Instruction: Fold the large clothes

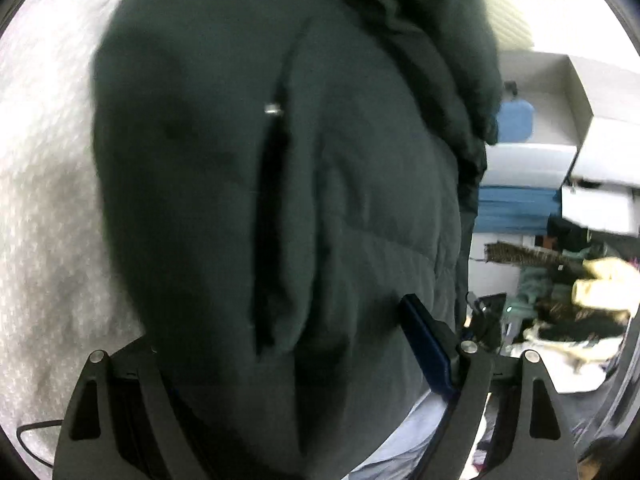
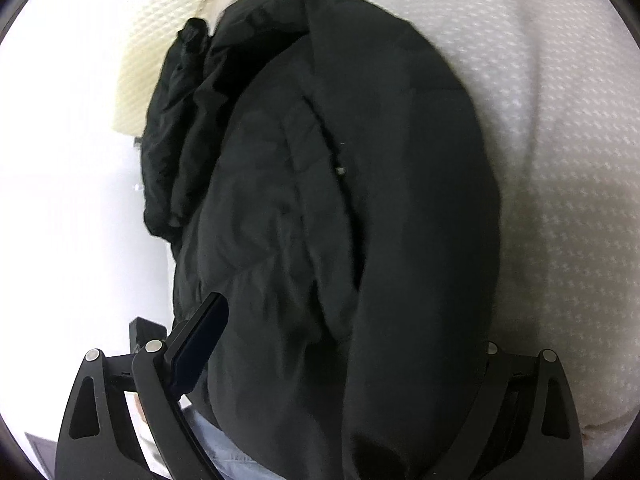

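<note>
Left wrist view showed no brand, label or readable writing anywhere; the only mark on the dark green-black padded jacket [image 1: 280, 200] was a small silver zip pull [image 1: 273, 109] at the top of a dark slit. You held your left gripper [image 1: 288, 344] pointing forward along the garment, its arms spread wide. The blue-edged right-hand finger [image 1: 424, 344] lay against the fabric, while the other finger was buried under the cloth, so I cannot tell whether you were pinching any of it. The jacket's long axis ran away from the camera, with its bunched far end at the top of the frame. It rested on a white textured bedspread [image 1: 52, 200]. White open cardboard boxes [image 1: 580, 128] and blue containers [image 1: 516, 118] stood off to the right.

In the right wrist view, your right gripper [image 2: 348, 344] likewise pointed along the jacket [image 2: 340, 220], linkages spread wide. Its dark left-hand finger [image 2: 200, 344] lay against the jacket's edge; the other finger was hidden under fabric, so any grip is unclear. The jacket lay lengthwise on the bedspread [image 2: 560, 160], its crumpled end far from you, beside a cream waffle-textured pillow [image 2: 160, 52].
</note>
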Tool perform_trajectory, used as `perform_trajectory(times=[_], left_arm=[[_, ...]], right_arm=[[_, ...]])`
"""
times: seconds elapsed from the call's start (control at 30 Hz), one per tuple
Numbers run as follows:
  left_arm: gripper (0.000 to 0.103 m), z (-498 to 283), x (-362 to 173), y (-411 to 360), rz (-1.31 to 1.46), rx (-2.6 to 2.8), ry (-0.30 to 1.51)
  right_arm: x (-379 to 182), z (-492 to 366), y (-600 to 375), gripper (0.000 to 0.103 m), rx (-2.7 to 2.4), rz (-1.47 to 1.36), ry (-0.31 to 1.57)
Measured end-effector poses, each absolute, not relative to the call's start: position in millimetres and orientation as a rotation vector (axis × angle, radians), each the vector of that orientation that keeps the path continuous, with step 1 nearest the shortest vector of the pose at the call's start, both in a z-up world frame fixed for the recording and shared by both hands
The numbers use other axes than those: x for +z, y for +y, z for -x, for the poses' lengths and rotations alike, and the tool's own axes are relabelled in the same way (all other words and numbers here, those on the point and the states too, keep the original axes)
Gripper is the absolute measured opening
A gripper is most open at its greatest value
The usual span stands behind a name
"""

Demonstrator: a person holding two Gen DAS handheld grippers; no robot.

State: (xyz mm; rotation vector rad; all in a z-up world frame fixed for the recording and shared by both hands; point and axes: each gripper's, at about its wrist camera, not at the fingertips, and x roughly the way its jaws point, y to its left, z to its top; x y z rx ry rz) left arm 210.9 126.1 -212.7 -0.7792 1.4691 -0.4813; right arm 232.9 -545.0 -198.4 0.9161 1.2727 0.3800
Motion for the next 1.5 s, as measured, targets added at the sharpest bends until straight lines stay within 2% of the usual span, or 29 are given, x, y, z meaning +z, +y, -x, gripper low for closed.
perform_trajectory(times=[0.07,0.1,0.17,0.3,0.33,0.4,0.43,0.5,0.53,0.6,0.77,1.2,1.5], left_arm=[[0.084,-208.5,-206.5,125.2,0.748,-0.479,1.457],[0.080,-207.3,-204.7,125.7,0.738,-0.478,1.445],[0.070,-207.4,-212.0,127.8,0.735,-0.468,1.421],[0.050,-203.9,-211.0,140.2,0.754,-0.452,1.374],[0.048,-203.6,-210.9,138.1,0.754,-0.442,1.368],[0.035,-202.2,-209.7,141.5,0.768,-0.432,1.349],[0.032,-201.1,-208.5,144.3,0.773,-0.428,1.340],[0.019,-200.6,-205.0,145.1,0.783,-0.420,1.316],[0.017,-199.3,-200.7,145.6,0.785,-0.419,1.293],[0.012,-194.4,-189.6,147.4,0.776,-0.430,1.249],[0.008,-176.1,-154.7,158.3,0.785,-0.468,1.142],[0.007,-104.3,-38.3,211.8,0.761,-0.550,1.016],[0.008,-21.1,24.1,226.5,0.677,-0.581,1.038]], right_arm=[[-197.0,-234.4,-542.1,0.093,0.395,-0.903,1.269],[-196.3,-236.1,-540.9,0.091,0.412,-0.912,1.260],[-193.0,-238.4,-539.0,0.075,0.435,-0.923,1.239],[-189.2,-239.3,-536.0,0.054,0.456,-0.903,1.225],[-190.4,-239.5,-535.1,0.047,0.463,-0.901,1.229],[-191.0,-238.7,-535.9,0.033,0.461,-0.893,1.229],[-189.1,-238.2,-536.4,0.022,0.460,-0.887,1.220],[-181.3,-236.6,-538.1,0.015,0.474,-0.873,1.180],[-176.3,-236.3,-538.0,0.012,0.476,-0.862,1.158],[-159.1,-232.5,-539.8,0.010,0.495,-0.842,1.086],[-124.8,-223.8,-547.3,0.007,0.519,-0.816,0.996],[-10.5,-154.0,-566.8,0.007,0.690,-0.786,0.803],[28.7,-60.1,-565.5,0.007,0.738,-0.757,0.775]])
